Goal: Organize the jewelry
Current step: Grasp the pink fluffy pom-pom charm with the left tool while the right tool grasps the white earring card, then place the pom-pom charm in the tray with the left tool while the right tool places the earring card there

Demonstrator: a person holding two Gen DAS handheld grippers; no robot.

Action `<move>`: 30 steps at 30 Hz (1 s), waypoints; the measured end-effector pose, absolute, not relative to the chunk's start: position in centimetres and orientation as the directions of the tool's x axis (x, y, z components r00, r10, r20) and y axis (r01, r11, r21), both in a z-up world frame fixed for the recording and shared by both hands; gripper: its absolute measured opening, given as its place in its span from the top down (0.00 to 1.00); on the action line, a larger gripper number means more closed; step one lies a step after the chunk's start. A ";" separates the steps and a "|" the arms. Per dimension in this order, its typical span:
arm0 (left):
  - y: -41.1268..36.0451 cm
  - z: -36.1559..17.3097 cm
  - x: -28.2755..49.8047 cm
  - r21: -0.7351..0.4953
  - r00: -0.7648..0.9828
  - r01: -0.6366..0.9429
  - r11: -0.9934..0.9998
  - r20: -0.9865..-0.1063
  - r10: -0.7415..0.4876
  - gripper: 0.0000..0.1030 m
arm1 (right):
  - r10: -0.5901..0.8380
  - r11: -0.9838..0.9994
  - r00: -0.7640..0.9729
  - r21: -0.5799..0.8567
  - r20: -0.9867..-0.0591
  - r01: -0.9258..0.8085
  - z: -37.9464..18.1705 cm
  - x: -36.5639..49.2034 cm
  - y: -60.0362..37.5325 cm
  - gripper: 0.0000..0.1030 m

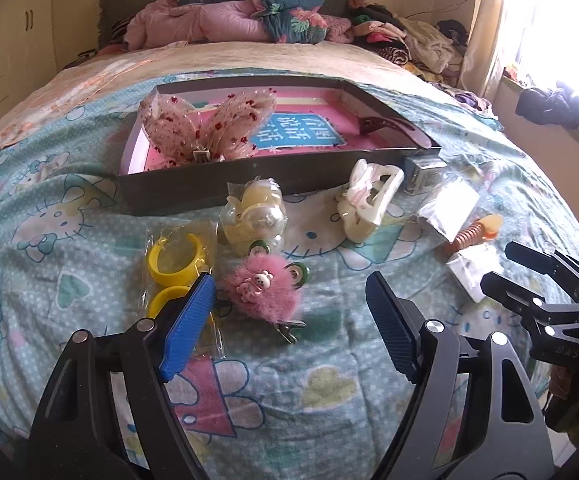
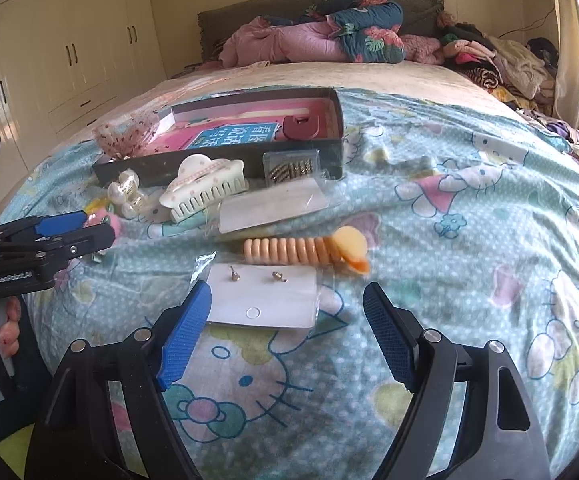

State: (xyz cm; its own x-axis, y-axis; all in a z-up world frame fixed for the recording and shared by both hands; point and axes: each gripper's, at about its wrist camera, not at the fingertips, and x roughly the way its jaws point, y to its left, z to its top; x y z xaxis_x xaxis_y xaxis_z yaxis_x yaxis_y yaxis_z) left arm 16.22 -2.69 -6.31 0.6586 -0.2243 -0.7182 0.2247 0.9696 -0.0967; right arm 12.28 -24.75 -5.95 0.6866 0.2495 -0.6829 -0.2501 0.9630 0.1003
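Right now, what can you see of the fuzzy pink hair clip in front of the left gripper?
The fuzzy pink hair clip is a fluffy pink pom on a metal alligator clip whose tip pokes out at its lower right. A small cartoon charm sits on top. It lies on the Hello Kitty bedsheet, between the open left gripper's fingers, untouched.

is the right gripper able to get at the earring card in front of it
Probably yes: the right gripper is open and the earring card lies flat on the bedspread between its fingers, nothing over it. The orange spiral hair tie sits just beyond, apart.

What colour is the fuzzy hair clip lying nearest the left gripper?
Pink; the fuzzy hair clip shows best in the left wrist view.
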 end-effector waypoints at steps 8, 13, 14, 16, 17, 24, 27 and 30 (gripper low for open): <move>-2.8 -7.3 17.4 -0.091 0.639 0.211 0.973 -0.740 -0.208 0.57 | 0.271 0.957 0.672 0.120 -0.689 -0.264 -6.8 12.8 -23.7 0.16; -2.5 -7.4 17.5 -0.105 0.635 0.211 0.972 -0.741 -0.218 0.68 | 0.252 0.959 0.673 0.086 -0.695 -0.270 -7.2 13.3 -22.9 0.17; -2.5 -7.4 17.4 -0.107 0.635 0.216 0.970 -0.739 -0.223 0.68 | 0.240 0.960 0.675 0.068 -0.697 -0.271 -7.3 13.3 -22.7 0.20; -2.6 -7.2 17.1 -0.121 0.637 0.226 0.967 -0.732 -0.240 0.69 | 0.225 0.957 0.679 0.028 -0.699 -0.288 -7.5 13.2 -22.2 0.33; -2.6 -7.1 17.0 -0.124 0.639 0.230 0.965 -0.729 -0.246 0.69 | 0.226 0.954 0.680 0.018 -0.697 -0.298 -7.4 13.1 -22.1 0.37; -2.6 -5.9 15.8 -0.143 0.657 0.262 0.954 -0.697 -0.285 0.69 | 0.286 0.933 0.669 0.041 -0.687 -0.357 -6.7 12.1 -21.4 0.38; -2.0 -5.1 15.5 -0.158 0.674 0.257 0.954 -0.678 -0.294 0.69 | 0.315 0.921 0.665 0.049 -0.677 -0.385 -6.1 11.7 -20.7 0.38; -1.4 -4.3 15.5 -0.174 0.688 0.246 0.954 -0.661 -0.298 0.69 | 0.331 0.912 0.667 0.045 -0.667 -0.407 -5.4 11.6 -19.9 0.38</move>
